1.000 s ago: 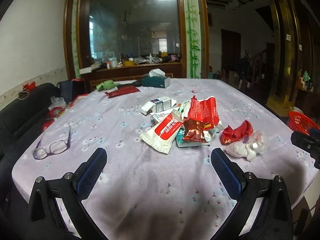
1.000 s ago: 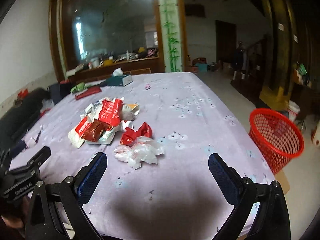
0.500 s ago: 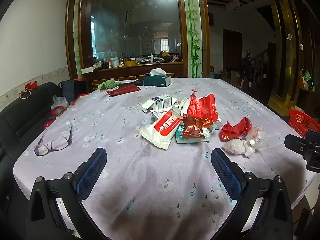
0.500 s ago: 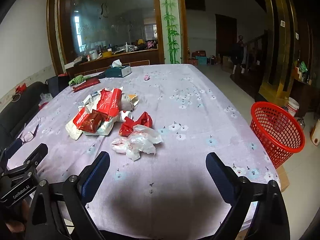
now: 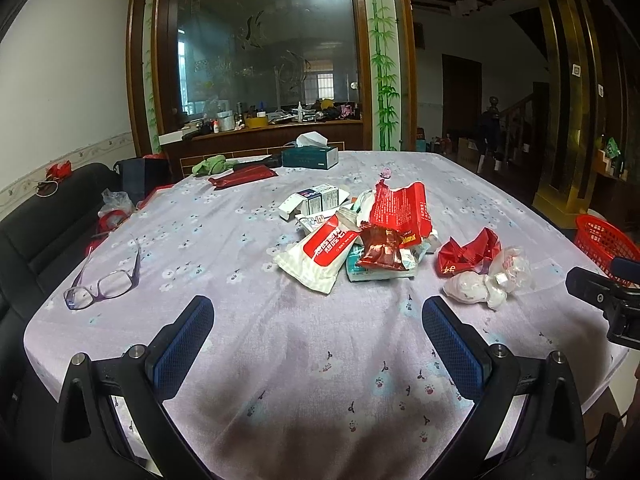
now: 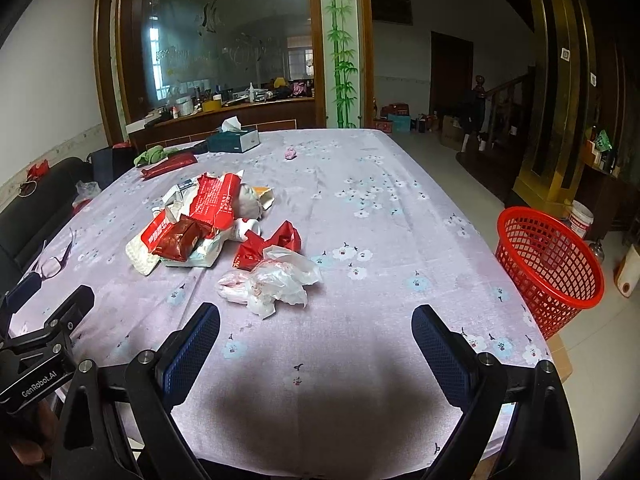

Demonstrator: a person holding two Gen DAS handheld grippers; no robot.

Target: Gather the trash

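A heap of red and white wrappers (image 5: 360, 236) (image 6: 192, 228) lies mid-table on the lilac flowered cloth. Right of it are a crumpled red wrapper (image 5: 466, 252) (image 6: 268, 246) and a clear plastic bag (image 5: 490, 280) (image 6: 268, 284). A red mesh basket (image 6: 548, 264) (image 5: 604, 244) stands on the floor off the table's right edge. My left gripper (image 5: 318, 328) is open above the near table edge, short of the heap. My right gripper (image 6: 316, 338) is open too, just short of the plastic bag, holding nothing.
Purple glasses (image 5: 104, 280) lie near the left edge. A tissue box (image 5: 310, 156), a green cloth (image 5: 212, 166) and a red pouch (image 5: 242, 176) sit at the far end. A black sofa (image 5: 36, 232) runs along the left. A white bucket (image 6: 580, 220) stands behind the basket.
Both grippers have risen and tilted slightly, so the table and trash sit a little lower in view. Jaws stay open; nothing on the table has moved.
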